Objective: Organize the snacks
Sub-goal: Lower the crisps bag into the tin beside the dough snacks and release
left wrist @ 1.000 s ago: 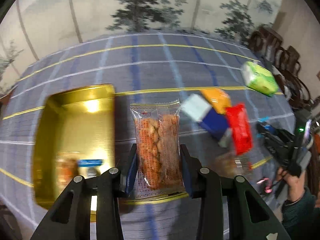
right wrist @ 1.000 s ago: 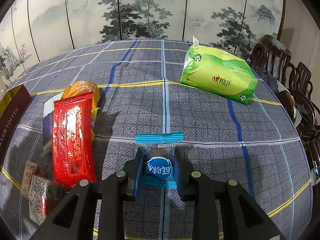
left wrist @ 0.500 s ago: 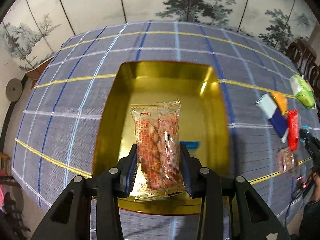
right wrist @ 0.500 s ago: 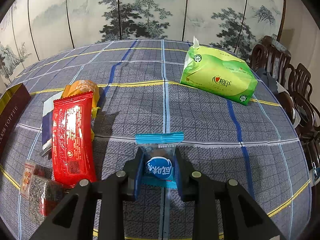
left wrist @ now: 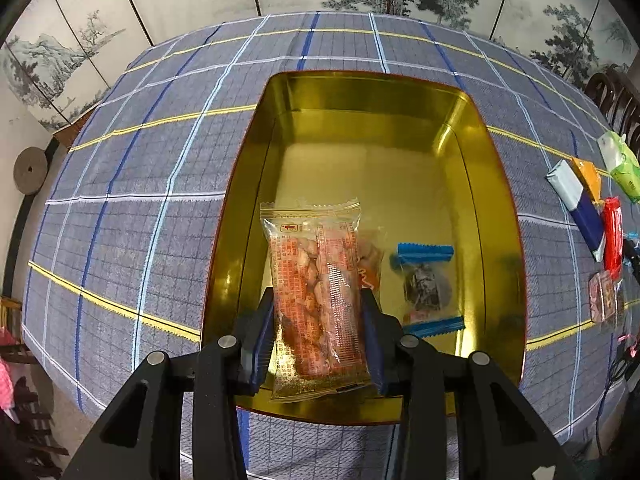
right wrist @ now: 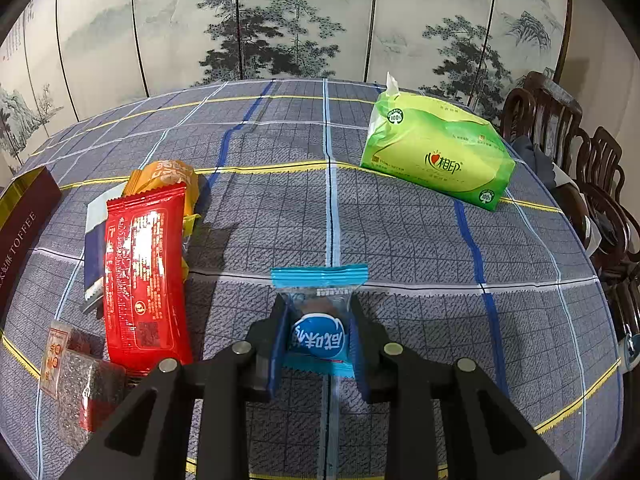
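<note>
My left gripper [left wrist: 318,340] is shut on a clear orange cracker packet [left wrist: 316,296] and holds it over the near end of the gold tin [left wrist: 496,216]. In the tin lie a blue-edged snack packet [left wrist: 426,284] and another orange packet [left wrist: 370,258], partly hidden. My right gripper [right wrist: 318,340] is shut on a small blue snack packet [right wrist: 318,316] above the tablecloth. Left of it lie a red packet [right wrist: 144,272], an orange packet [right wrist: 168,176], a blue-white packet [right wrist: 94,248] and two small packets [right wrist: 80,384].
A green tissue pack [right wrist: 436,156] lies at the back right of the table. The dark outer wall of the tin [right wrist: 20,224] shows at the left edge of the right wrist view. Wooden chairs [right wrist: 592,184] stand to the right. A painted screen is behind.
My left gripper has carried the cracker packet leftward from the loose snacks to above the gold tin and come lower and closer over it. My right gripper has stayed still with its packet.
</note>
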`<action>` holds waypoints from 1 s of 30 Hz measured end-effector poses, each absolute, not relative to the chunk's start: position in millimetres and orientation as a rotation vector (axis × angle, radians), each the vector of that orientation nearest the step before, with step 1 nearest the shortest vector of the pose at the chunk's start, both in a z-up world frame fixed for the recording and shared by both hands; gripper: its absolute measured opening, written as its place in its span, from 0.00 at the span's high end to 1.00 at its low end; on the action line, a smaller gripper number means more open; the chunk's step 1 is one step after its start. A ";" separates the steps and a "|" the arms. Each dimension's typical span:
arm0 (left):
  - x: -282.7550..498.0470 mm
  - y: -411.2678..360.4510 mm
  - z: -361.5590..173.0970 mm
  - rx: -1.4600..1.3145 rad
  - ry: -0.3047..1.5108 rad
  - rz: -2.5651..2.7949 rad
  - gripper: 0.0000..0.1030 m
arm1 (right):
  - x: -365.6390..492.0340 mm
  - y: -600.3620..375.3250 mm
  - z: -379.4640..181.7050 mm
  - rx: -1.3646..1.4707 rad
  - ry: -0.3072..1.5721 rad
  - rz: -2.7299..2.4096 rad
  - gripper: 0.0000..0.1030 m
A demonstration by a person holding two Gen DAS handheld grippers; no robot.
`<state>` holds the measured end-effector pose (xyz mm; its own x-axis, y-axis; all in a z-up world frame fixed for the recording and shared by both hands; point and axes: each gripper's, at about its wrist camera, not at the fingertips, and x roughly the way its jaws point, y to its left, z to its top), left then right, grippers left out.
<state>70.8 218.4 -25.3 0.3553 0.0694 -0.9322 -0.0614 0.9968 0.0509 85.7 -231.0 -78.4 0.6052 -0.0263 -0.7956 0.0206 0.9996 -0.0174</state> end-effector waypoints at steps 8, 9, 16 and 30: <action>68.0 223.0 -29.0 -0.003 1.211 0.092 0.65 | 85.5 -230.8 -78.2 -0.007 0.920 -0.027 0.72; 67.7 223.5 -29.7 -0.004 1.212 0.093 0.65 | 85.4 -231.0 -78.2 -0.007 0.920 -0.027 0.72; 66.6 224.1 -29.3 -0.003 1.209 0.098 0.64 | 85.6 -231.0 -77.9 -0.009 0.920 -0.029 0.73; 64.5 218.0 -22.9 0.010 1.178 0.080 0.45 | 83.9 -225.1 -75.0 -0.039 0.935 -0.062 0.74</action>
